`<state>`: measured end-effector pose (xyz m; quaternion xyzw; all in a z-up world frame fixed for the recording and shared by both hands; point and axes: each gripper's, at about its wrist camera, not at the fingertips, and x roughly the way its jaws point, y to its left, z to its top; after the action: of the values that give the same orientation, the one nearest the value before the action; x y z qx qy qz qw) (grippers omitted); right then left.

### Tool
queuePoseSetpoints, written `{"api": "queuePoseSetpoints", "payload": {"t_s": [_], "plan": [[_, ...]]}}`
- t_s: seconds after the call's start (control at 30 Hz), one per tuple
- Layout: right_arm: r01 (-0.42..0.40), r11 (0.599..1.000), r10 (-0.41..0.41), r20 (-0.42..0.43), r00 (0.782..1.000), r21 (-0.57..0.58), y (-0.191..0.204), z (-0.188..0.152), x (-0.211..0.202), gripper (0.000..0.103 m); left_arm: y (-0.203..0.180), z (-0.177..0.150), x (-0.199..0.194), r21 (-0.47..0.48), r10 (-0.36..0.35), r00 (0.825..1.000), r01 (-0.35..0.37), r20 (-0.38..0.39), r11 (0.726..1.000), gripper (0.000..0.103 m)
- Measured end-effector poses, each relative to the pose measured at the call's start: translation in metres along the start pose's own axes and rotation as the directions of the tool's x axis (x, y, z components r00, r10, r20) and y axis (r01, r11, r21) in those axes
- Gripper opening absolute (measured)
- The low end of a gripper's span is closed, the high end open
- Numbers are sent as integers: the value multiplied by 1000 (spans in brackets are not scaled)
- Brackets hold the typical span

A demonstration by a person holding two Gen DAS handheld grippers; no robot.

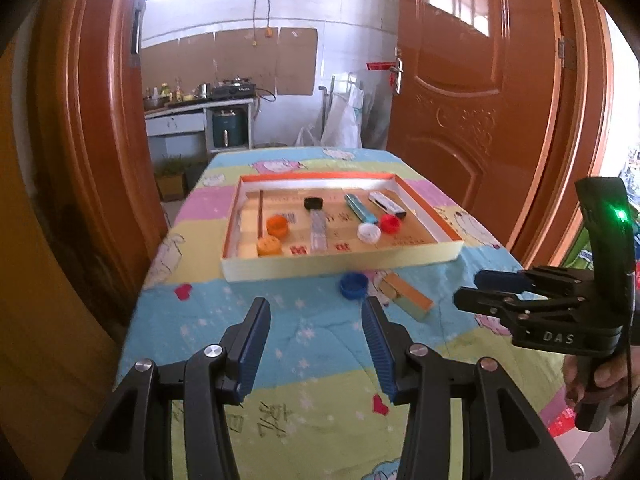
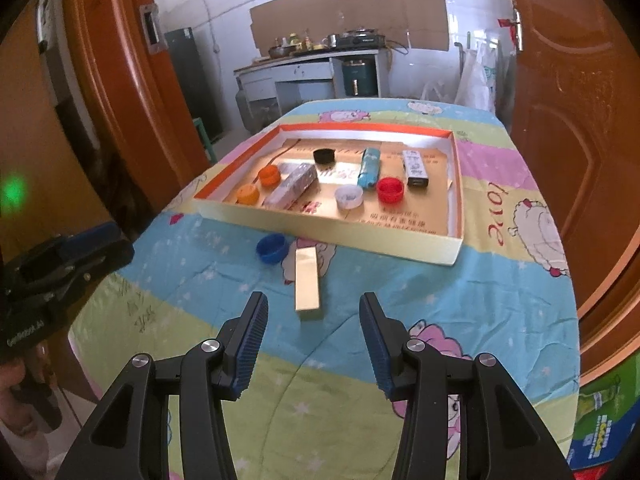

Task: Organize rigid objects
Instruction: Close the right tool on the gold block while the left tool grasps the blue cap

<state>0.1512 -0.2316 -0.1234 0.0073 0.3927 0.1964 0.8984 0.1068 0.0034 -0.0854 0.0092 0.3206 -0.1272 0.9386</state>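
A shallow orange-rimmed box tray [image 1: 344,267] [image 2: 328,232] sits on the patterned tablecloth and holds several bottle caps and small boxes. On the cloth in front of it lie a blue cap [image 1: 353,284] [image 2: 272,247] and a long gold-and-orange box [image 1: 408,295] [image 2: 307,280]. My left gripper [image 1: 316,312] hovers open just short of the blue cap, nothing between its fingers. My right gripper [image 2: 313,306] is open too, its fingertips flanking the near end of the gold box without touching it. In the left wrist view the right gripper [image 1: 476,286] shows at the right.
Inside the tray lie orange caps [image 2: 269,175], a black cap [image 2: 324,155], a white cap [image 2: 349,195], a red cap [image 2: 389,190], a silver box [image 2: 292,188], a teal packet [image 2: 369,167] and a white-black box [image 2: 415,168]. Orange doors [image 1: 472,92] flank the table.
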Motion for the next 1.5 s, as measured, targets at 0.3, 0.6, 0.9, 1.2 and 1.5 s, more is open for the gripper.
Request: {"api": "queuePoseSetpoints", "payload": {"t_s": [0.3, 0.6, 0.9, 1.2, 1.5], "plan": [[33, 997, -37, -50, 998, -68, 19, 10, 46, 49, -1, -13, 18, 9, -6, 999, 7, -47, 1000, 48], [115, 980, -136, -120, 983, -163, 28, 21, 93, 23, -3, -1, 47, 57, -23, 995, 29, -99, 998, 48], [102, 989, -113, -97, 989, -107, 7, 16, 76, 18, -30, 7, 100, 106, -60, 980, 81, -189, 991, 48], [84, 994, -89, -65, 994, -72, -12, 5, 47, 18, -40, 15, 136, 89, -43, 971, 66, -233, 994, 47], [72, 997, -74, -50, 996, -39, -21, -2, 39, 18, -32, 18, 143, 37, -45, 970, 56, -239, 998, 31]]}}
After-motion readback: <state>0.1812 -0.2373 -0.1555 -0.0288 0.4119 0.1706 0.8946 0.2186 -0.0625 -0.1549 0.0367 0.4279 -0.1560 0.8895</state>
